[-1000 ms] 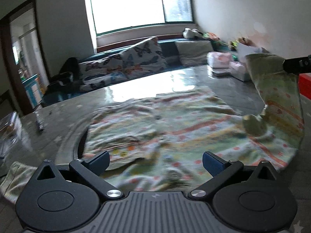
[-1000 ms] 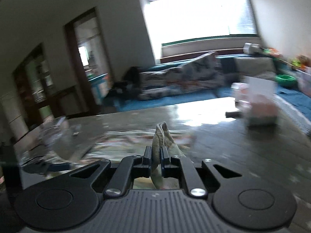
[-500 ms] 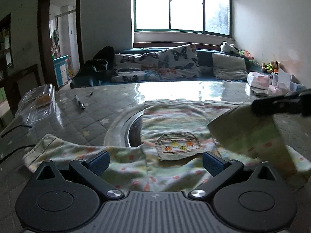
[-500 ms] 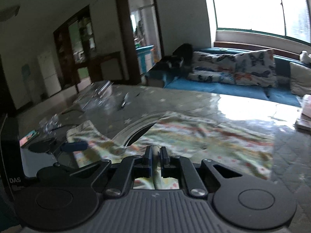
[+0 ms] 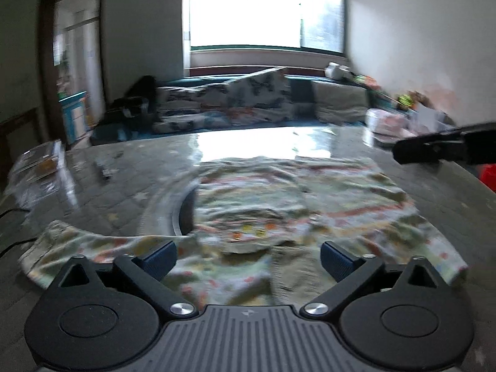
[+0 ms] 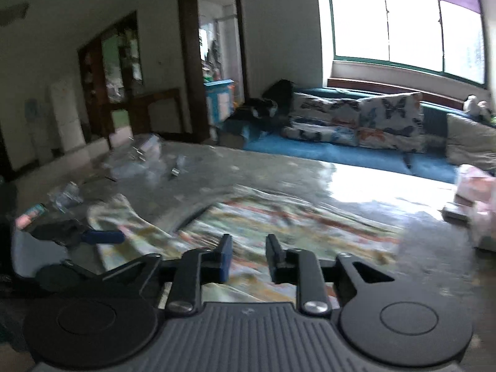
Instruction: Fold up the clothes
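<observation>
A pale green garment (image 5: pixel 279 210) with red and orange print lies spread on the grey table (image 5: pixel 124 186), one sleeve (image 5: pixel 62 245) reaching left. My left gripper (image 5: pixel 248 257) hangs over its near hem. Its jaws are wide and closing slightly, and the pads press on nothing. My right gripper (image 6: pixel 246 257) hovers over the garment (image 6: pixel 279 217) with its jaws opening and no cloth between the pads. One of its dark fingers (image 5: pixel 427 150) shows at the right of the left wrist view, clear of the cloth. The left gripper's blue pad (image 6: pixel 102 237) appears at the left of the right wrist view.
A round metal ring (image 5: pixel 167 207) is set in the table, partly under the garment. A clear plastic box (image 5: pixel 37 167) and a pen (image 5: pixel 104 170) lie at the left. Pink packages (image 5: pixel 387 124) sit at the far right. Behind the table is a blue sofa with butterfly cushions (image 6: pixel 356 121).
The right gripper carried a fold of the garment leftward over it, then let it go; its jaws have parted and the cloth now lies flat. The left gripper drifted sideways.
</observation>
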